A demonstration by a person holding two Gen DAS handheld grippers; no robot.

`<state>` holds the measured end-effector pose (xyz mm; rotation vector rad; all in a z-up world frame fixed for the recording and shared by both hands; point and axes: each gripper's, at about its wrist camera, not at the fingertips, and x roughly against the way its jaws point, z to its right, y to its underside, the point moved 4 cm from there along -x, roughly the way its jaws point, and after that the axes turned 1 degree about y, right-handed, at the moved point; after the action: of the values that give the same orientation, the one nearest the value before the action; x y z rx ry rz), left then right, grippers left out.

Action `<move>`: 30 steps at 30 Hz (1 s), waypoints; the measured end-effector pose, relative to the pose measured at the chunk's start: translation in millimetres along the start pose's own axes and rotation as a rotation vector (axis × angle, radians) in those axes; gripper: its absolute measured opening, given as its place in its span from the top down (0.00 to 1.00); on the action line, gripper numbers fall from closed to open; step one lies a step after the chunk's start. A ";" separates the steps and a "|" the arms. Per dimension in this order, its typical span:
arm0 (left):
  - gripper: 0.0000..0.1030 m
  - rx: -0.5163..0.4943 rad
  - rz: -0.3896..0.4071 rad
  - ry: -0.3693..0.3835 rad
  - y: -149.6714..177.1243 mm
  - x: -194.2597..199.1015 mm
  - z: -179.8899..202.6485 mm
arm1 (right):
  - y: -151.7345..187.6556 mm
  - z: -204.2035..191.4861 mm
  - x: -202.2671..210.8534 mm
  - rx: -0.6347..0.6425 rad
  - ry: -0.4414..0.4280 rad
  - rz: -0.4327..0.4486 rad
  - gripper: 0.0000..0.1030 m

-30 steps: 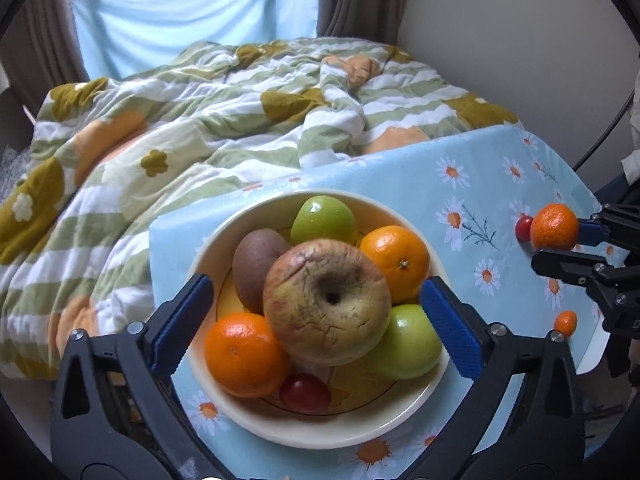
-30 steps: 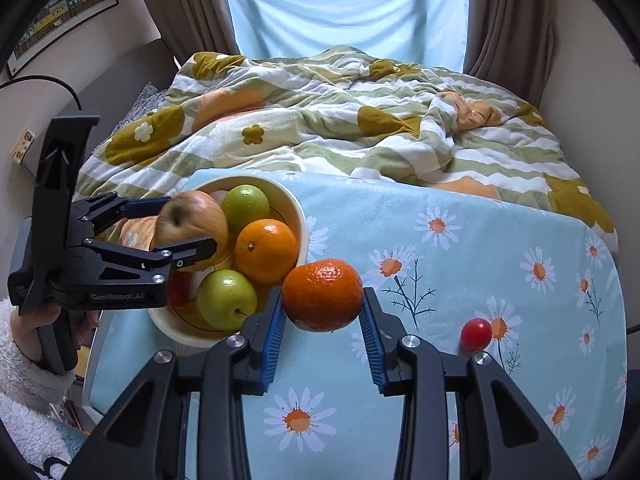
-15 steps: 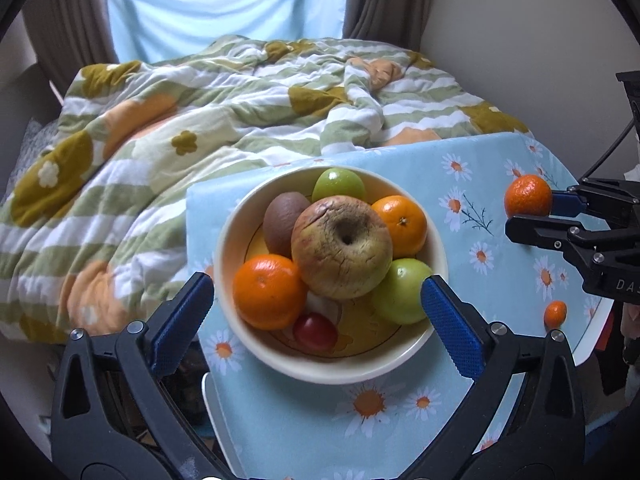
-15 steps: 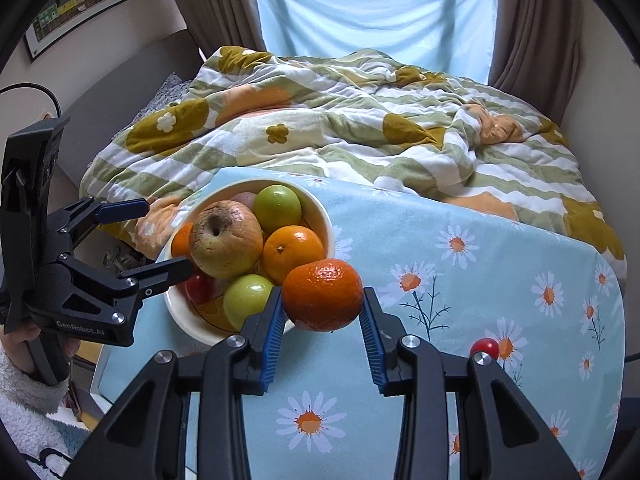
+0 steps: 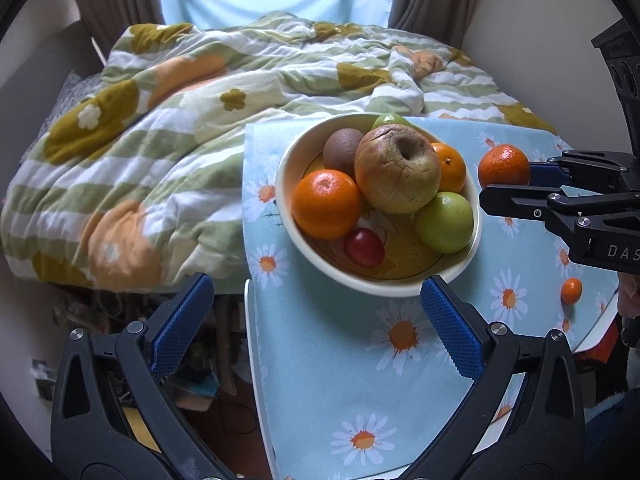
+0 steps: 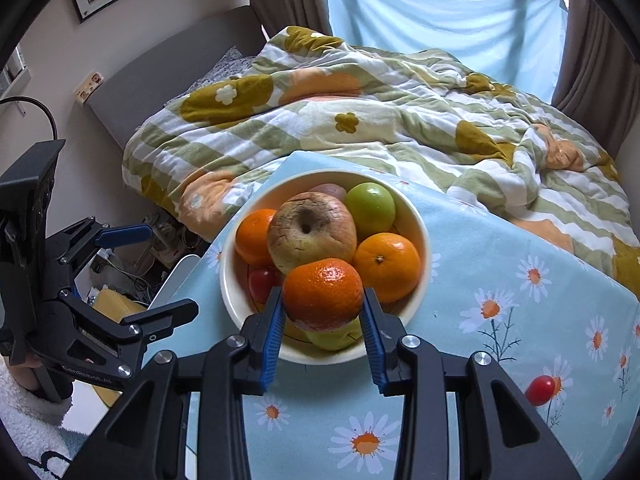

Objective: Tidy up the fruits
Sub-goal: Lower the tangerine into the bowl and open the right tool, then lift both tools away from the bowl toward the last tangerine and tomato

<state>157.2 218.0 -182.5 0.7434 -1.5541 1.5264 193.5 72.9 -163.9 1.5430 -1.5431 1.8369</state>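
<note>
The tangerine sits clamped between the right gripper pads, hanging over the near rim of the bowl. To set it down well, aim for the gap beside the apple and let go low, so nothing rolls out. The left gripper stands wide and empty.

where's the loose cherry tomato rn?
Right wrist view, lower right: cherry tomato lies alone on the daisy cloth, right of the bowl and the right tool.
</note>
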 end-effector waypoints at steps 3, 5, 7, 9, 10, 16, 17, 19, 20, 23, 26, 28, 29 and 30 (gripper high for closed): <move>0.00 0.013 -0.016 -0.007 9.1 -2.1 -3.3 | 2.1 -7.9 -8.6 0.008 -0.024 -0.013 0.67; 0.00 0.023 -0.022 -0.005 14.5 -3.1 -4.1 | 3.0 -12.7 -14.0 0.012 -0.032 -0.020 0.67; 0.00 0.027 -0.028 -0.004 19.4 -3.9 -5.0 | 3.0 -15.1 -19.1 0.004 -0.044 -0.024 0.67; 0.00 0.027 -0.033 -0.003 24.0 -4.4 -4.9 | 2.9 -17.9 -22.6 -0.003 -0.055 -0.021 0.67; 0.00 0.026 -0.034 -0.004 25.7 -4.4 -5.3 | 3.0 -18.9 -24.1 -0.008 -0.059 -0.021 0.67; 0.00 0.019 -0.035 -0.004 30.2 -1.7 -6.6 | 1.8 -22.2 -22.2 -0.036 -0.070 0.009 0.43; 0.00 0.018 -0.034 -0.002 30.8 -1.0 -6.6 | 1.5 -22.7 -19.9 -0.036 -0.071 0.017 0.31; 0.00 0.017 -0.033 0.002 31.5 0.9 -6.7 | 0.6 -23.0 -15.1 -0.036 -0.058 0.038 0.22; 0.00 0.015 -0.032 0.003 31.9 2.4 -6.4 | 0.5 -23.0 -12.7 -0.037 -0.049 0.047 0.18; 0.00 0.006 -0.025 0.007 29.6 7.8 -4.1 | 0.1 -20.6 -4.8 -0.048 -0.026 0.070 0.16; 0.00 -0.003 -0.009 0.015 24.8 15.3 -1.0 | -0.5 -18.2 5.6 -0.058 -0.004 0.094 0.00; 0.00 -0.011 0.001 0.017 21.0 20.3 1.0 | -1.3 -16.0 13.7 -0.063 0.009 0.108 0.00; 0.00 -0.016 0.005 0.018 19.5 22.8 1.8 | -1.4 -15.3 17.6 -0.066 0.018 0.114 0.00; 0.00 -0.022 0.008 0.018 17.4 25.1 3.4 | -0.9 -14.1 21.9 -0.070 0.027 0.120 0.00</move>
<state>129.4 219.5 -169.5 0.7104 -1.5598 1.5156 178.2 76.6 -143.1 1.4168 -1.7029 1.8373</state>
